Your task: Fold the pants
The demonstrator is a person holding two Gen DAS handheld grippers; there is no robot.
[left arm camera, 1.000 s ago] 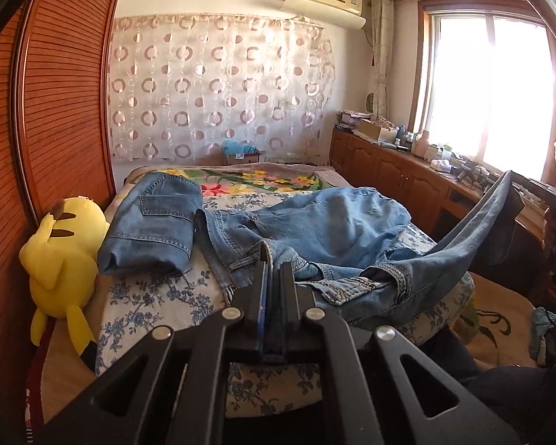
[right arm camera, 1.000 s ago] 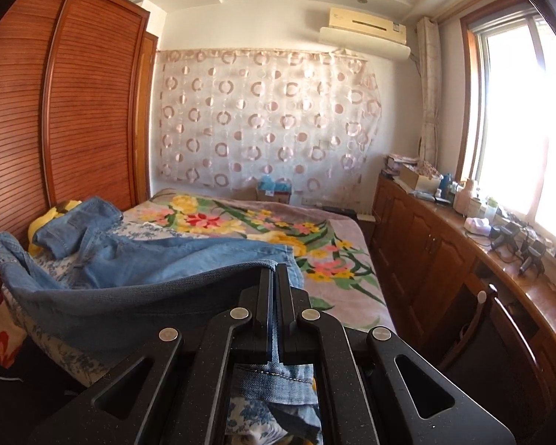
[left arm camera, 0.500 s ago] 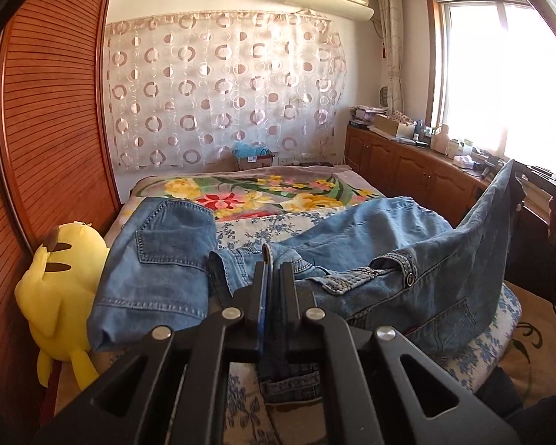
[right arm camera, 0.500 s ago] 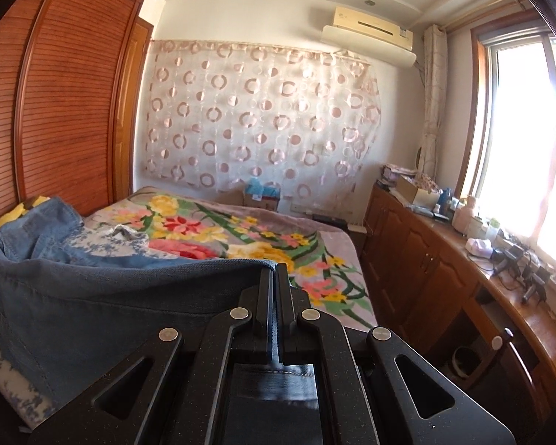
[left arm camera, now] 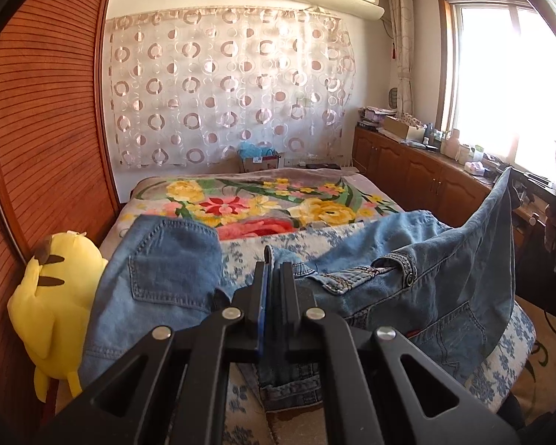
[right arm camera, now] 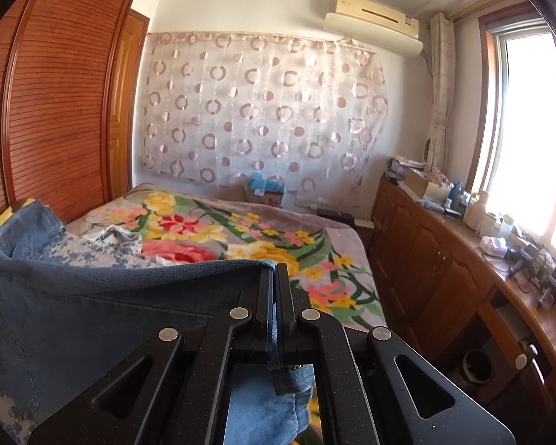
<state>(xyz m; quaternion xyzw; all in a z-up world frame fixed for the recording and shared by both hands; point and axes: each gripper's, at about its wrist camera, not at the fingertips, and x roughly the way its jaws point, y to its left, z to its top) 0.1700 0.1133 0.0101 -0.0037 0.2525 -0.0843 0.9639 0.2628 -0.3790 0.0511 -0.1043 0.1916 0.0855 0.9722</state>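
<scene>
Both grippers (left [left arm camera: 272,270], right [right arm camera: 276,278]) pinch the jeans [left arm camera: 426,282] lifted mid-frame; no fold is laid yet.

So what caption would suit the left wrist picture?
Left gripper clamps denim pants, lifted over a floral bed beside a yellow plush toy.

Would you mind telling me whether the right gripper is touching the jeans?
Touching. In the right wrist view, the right gripper has its jaws shut on a fold of the jeans, with denim pinched between the fingers and hanging out below them.
</scene>
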